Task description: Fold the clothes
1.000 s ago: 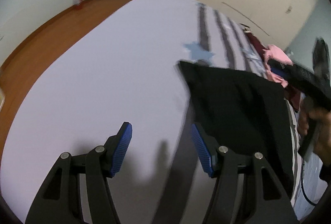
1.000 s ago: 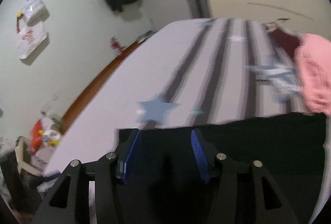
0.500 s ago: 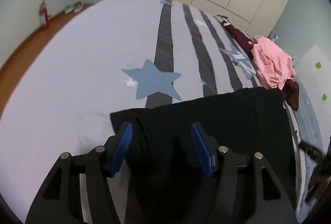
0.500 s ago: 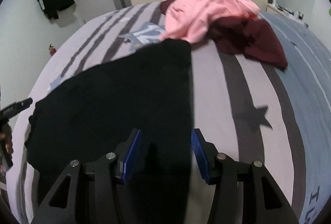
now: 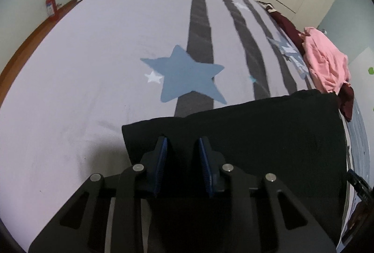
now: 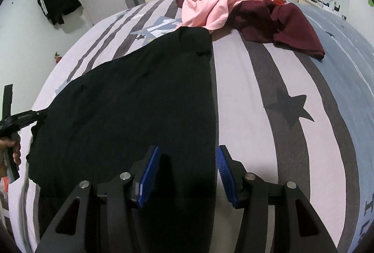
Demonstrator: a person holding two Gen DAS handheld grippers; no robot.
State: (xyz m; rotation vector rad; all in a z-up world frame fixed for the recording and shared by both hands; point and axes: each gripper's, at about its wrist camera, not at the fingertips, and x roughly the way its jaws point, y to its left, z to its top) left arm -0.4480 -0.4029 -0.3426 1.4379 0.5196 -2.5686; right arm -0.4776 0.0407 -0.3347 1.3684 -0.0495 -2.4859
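A black garment [image 5: 268, 136] lies spread flat on the striped bed, also in the right wrist view [image 6: 140, 94]. My left gripper [image 5: 182, 147] sits low over its near left corner, jaws narrowed with black cloth between the blue pads; a grip is not certain. My right gripper [image 6: 187, 159] is open over the garment's right edge near the hem, with nothing between its pads. The left gripper also shows at the far left of the right wrist view [image 6: 21, 117], at the garment's edge.
A pink garment [image 6: 229, 3] lies on a maroon one [image 6: 287, 24] at the far end of the bed, touching the black garment's far corner. The bedsheet [image 5: 93, 54] is lilac with grey stripes and a blue star [image 5: 184, 75]. Wardrobes, a door and a fire extinguisher [image 5: 50, 5] stand beyond.
My left gripper has moved down onto the garment's corner and its jaws have narrowed. My right gripper has swung round to the garment's right edge and stays open.
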